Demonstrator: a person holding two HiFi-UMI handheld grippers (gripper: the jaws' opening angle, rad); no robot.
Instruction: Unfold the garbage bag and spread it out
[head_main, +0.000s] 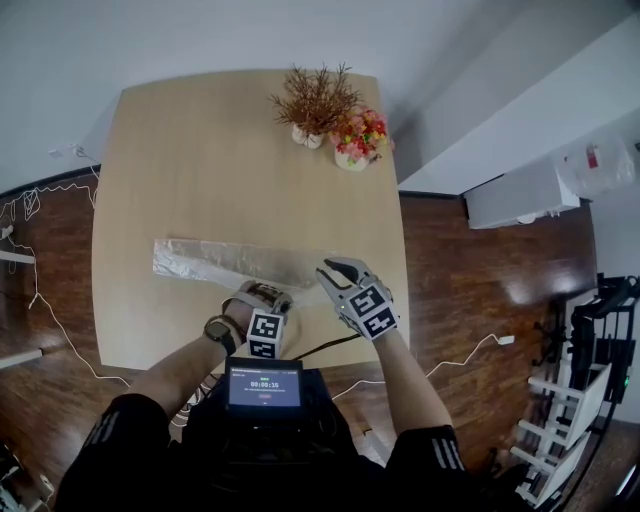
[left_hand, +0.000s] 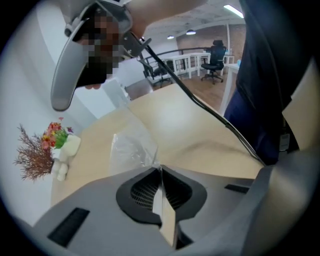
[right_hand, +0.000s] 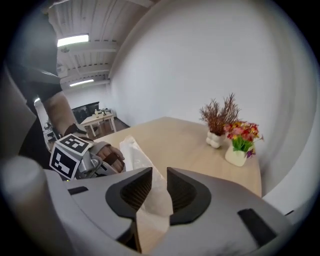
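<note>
The garbage bag is a translucent folded strip lying left to right across the wooden table. My left gripper is at the strip's near edge, toward its right end. In the left gripper view the left gripper has its jaws closed together, pinching a corner of the bag's film. My right gripper is at the strip's right end. In the right gripper view the right gripper has its jaws a little apart, with the bag's film loose in the gap.
A white vase of dried twigs and a pot of bright flowers stand at the table's far right. A small screen hangs at the person's chest. Cables trail over the wooden floor. A white unit stands on the right.
</note>
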